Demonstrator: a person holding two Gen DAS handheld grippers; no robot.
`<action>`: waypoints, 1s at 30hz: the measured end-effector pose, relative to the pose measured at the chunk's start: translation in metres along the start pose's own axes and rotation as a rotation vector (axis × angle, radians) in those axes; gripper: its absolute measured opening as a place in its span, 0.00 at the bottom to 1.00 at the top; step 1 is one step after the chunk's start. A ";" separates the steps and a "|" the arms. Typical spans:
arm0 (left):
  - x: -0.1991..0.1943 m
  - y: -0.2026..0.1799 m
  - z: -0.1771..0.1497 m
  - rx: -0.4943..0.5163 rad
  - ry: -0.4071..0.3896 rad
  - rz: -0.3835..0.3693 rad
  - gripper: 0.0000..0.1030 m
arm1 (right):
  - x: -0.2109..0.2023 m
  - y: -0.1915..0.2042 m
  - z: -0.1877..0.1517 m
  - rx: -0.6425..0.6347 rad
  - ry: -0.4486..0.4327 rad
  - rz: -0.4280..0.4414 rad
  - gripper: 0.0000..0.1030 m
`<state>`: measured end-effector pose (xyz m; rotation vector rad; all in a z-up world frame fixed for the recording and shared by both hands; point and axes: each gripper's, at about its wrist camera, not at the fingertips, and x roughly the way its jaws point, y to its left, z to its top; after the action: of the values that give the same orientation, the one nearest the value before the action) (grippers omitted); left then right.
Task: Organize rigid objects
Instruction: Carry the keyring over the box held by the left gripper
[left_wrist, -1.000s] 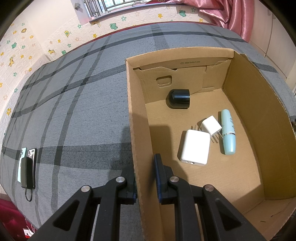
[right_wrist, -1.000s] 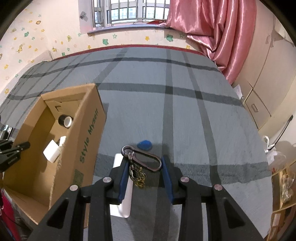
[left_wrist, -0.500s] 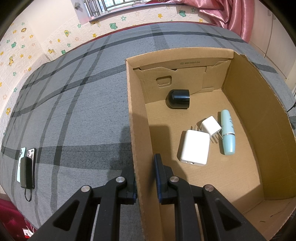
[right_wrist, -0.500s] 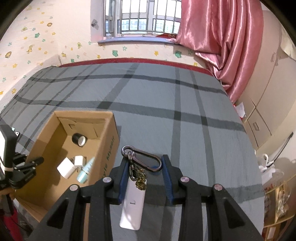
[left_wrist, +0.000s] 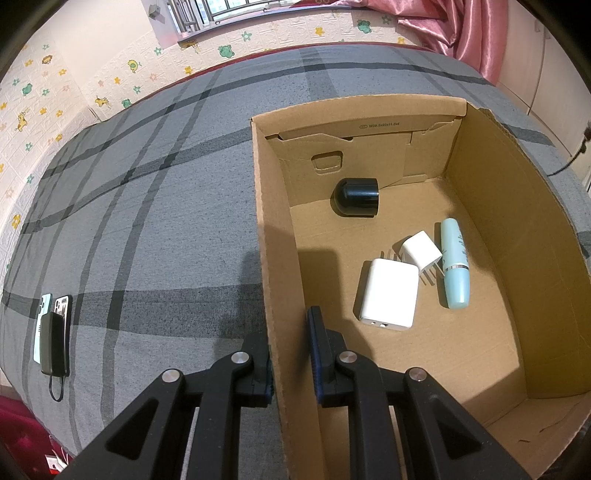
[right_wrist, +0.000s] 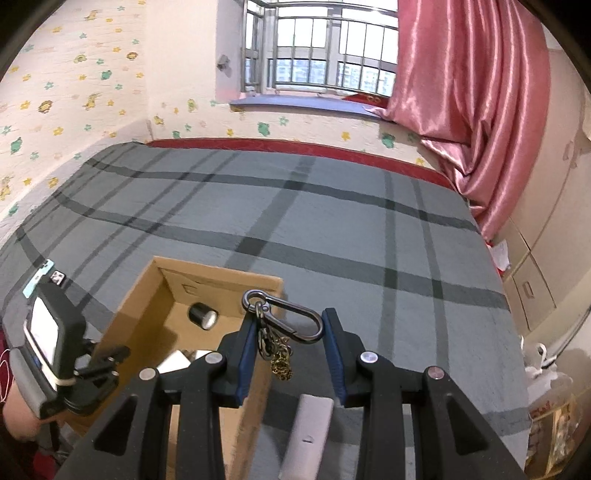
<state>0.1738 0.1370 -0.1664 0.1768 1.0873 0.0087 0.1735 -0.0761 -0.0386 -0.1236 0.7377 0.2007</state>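
My left gripper (left_wrist: 289, 332) is shut on the left wall of the open cardboard box (left_wrist: 267, 236), one pad outside and one inside. On the box floor lie a black cap (left_wrist: 356, 195), a large white charger (left_wrist: 388, 293), a small white plug (left_wrist: 421, 253) and a teal tube (left_wrist: 455, 262). My right gripper (right_wrist: 288, 328) is shut on a dark metal carabiner (right_wrist: 286, 317); a chain and a white fob (right_wrist: 308, 432) hang from it. It hovers above the right wall of the box (right_wrist: 155, 317), over the grey plaid bed (right_wrist: 332, 240).
Two phones and a black power bank (left_wrist: 53, 341) lie at the bed's left edge. A person's hand (right_wrist: 20, 413) holds the left gripper at the lower left of the right wrist view. A pink curtain (right_wrist: 465, 92) and cabinets stand to the right.
My right gripper has risen with the carabiner and moved left toward the box, so the fob now dangles clear of the bed. The left gripper and the box have not moved.
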 end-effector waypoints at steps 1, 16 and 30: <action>0.000 0.000 0.000 0.000 0.000 0.000 0.15 | 0.000 0.004 0.002 -0.006 -0.002 0.008 0.35; 0.001 0.000 -0.001 -0.001 0.000 -0.003 0.15 | 0.038 0.060 -0.001 -0.057 0.066 0.116 0.35; 0.001 0.001 -0.001 -0.002 0.000 -0.004 0.16 | 0.094 0.083 -0.028 -0.061 0.211 0.143 0.35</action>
<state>0.1736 0.1378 -0.1681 0.1726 1.0877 0.0064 0.2040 0.0128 -0.1266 -0.1514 0.9522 0.3506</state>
